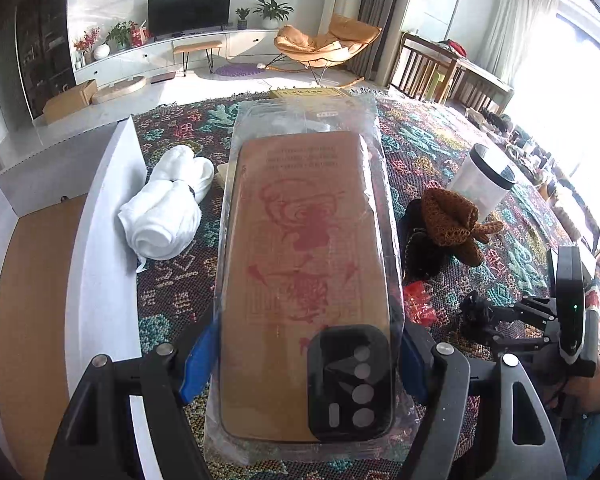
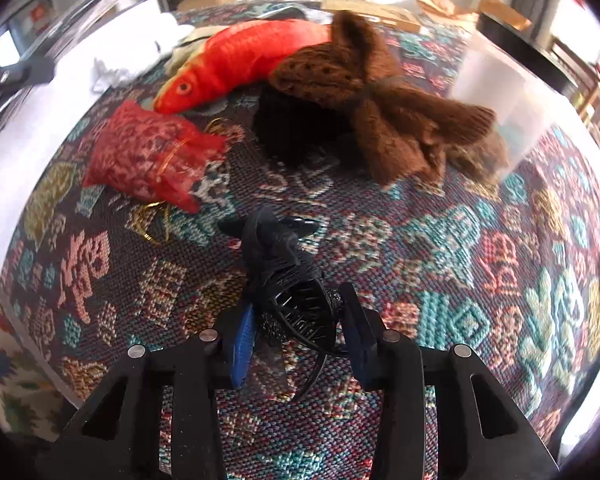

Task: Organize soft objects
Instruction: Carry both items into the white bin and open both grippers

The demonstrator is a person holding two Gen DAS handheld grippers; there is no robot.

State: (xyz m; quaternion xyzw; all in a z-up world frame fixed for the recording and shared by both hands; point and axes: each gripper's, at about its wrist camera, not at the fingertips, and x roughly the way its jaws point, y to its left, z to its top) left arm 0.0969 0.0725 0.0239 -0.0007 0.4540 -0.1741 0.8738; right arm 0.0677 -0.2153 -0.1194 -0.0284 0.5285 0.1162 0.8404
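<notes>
In the left wrist view, my left gripper (image 1: 306, 356) is shut on a clear plastic packet (image 1: 300, 220). It holds a brown printed card and a black phone case (image 1: 350, 380), and both blue pads press its sides. A rolled white towel (image 1: 168, 208) lies to its left, a brown knitted piece (image 1: 452, 216) to its right. In the right wrist view, my right gripper (image 2: 300, 334) is shut on a black hair claw clip (image 2: 284, 264) just above the patterned cloth (image 2: 480, 260). Beyond it lie a red mesh pouch (image 2: 152, 152), a red plush fish (image 2: 240, 64) and the brown knitted piece (image 2: 372, 96) on something black.
A white box (image 1: 100, 220) with a brown floor stands along the left edge of the cloth. A white tub with a black rim (image 1: 484, 176) stands at the right, behind the knitted piece. A living room with a TV, a chair and a table lies beyond.
</notes>
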